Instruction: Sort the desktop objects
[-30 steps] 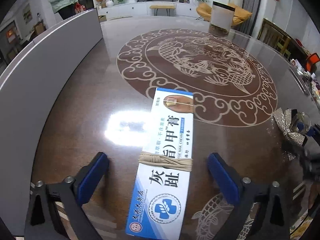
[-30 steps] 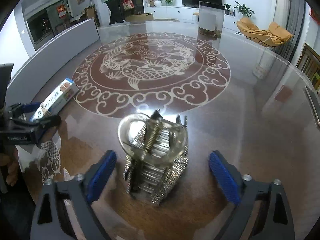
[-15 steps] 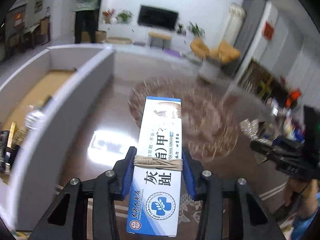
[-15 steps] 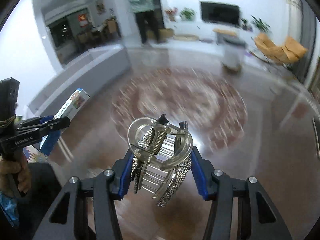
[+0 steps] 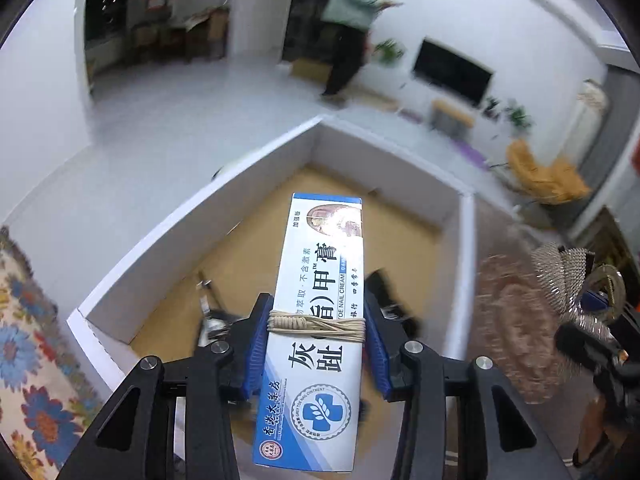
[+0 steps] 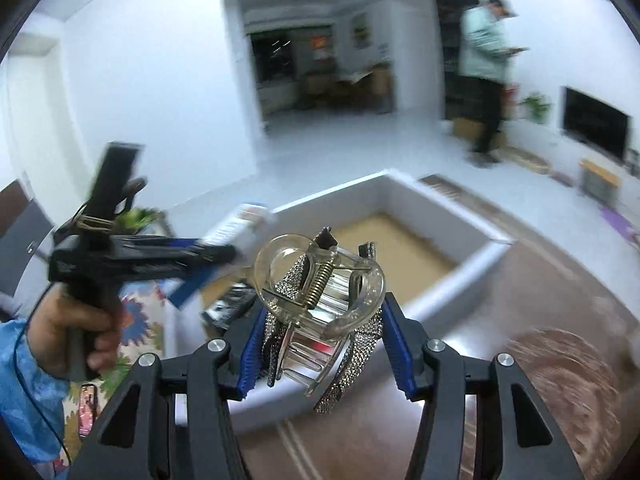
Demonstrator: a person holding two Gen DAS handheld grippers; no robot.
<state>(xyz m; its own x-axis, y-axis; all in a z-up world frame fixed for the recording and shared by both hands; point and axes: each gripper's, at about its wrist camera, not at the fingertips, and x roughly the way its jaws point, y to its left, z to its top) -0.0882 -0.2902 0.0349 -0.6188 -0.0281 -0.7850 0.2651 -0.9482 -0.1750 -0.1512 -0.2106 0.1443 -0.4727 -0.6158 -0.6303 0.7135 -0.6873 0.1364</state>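
A long white and blue ointment box point(image 5: 324, 280) with a rubber band round its middle sits between the blue pads of my left gripper point(image 5: 318, 320), which is shut on it. It hangs over the brown floor of a large white open carton point(image 5: 240, 176). My right gripper point(image 6: 320, 344) is shut on a clear hair claw clip point(image 6: 320, 292) set with rhinestones, held near the carton's wall point(image 6: 440, 280). In the right wrist view the left gripper point(image 6: 192, 256) is at the left, blurred. The clip point(image 5: 576, 288) also shows at the right edge of the left wrist view.
Several dark small items point(image 5: 216, 316) lie on the carton floor, partly hidden by my fingers. A floral cloth point(image 5: 32, 360) lies left of the carton. The brown patterned table point(image 5: 512, 320) runs to its right. A person point(image 6: 484, 60) stands far back in the room.
Both grippers shut on their objects, lifted them off the table and swung left. The ointment box is now above the carton and the clip beside its wall.
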